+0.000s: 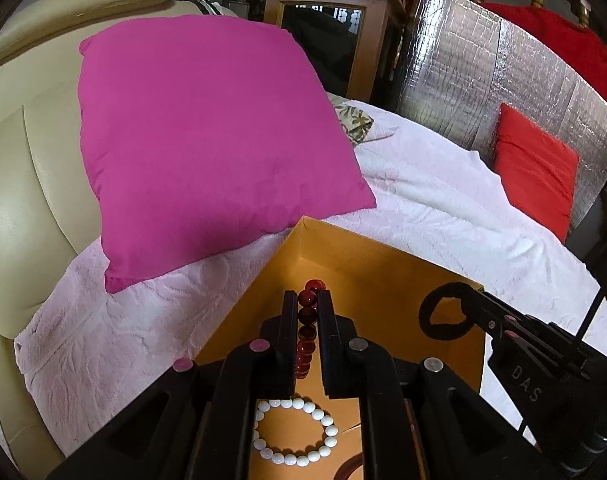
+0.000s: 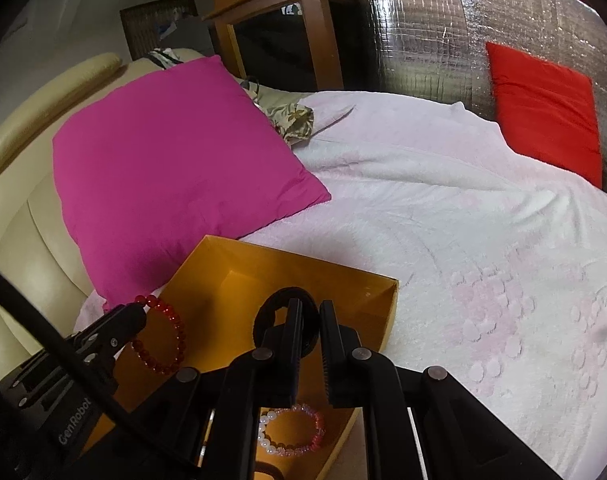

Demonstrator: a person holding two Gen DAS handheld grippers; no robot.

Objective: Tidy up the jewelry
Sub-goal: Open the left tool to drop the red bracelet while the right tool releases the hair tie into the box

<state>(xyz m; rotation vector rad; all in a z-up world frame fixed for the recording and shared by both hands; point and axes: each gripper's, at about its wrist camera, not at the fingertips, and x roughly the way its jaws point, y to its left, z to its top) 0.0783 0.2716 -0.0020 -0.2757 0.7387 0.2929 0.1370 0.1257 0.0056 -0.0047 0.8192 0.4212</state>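
Note:
An open orange box (image 1: 383, 264) (image 2: 231, 280) lies on a pale pink blanket. My left gripper (image 1: 307, 300) is shut on a red bead bracelet (image 1: 306, 320) and holds it above the box; the bracelet also shows hanging in the right wrist view (image 2: 163, 336). My right gripper (image 2: 310, 312) (image 1: 443, 314) is shut on a black ring-shaped bangle (image 2: 263, 316) over the box's right side. A white bead bracelet (image 1: 293, 432) lies on the box floor. A pink-and-white bead bracelet (image 2: 291, 430) lies in the box below my right gripper.
A magenta cushion (image 1: 207, 140) leans on a cream leather sofa (image 1: 15, 184) just behind the box. A red cushion (image 2: 543, 108) stands against a silver foil panel (image 1: 483, 68) at the far right. The pink blanket (image 2: 463, 220) spreads to the right. A wooden cabinet (image 1: 323, 40) stands behind.

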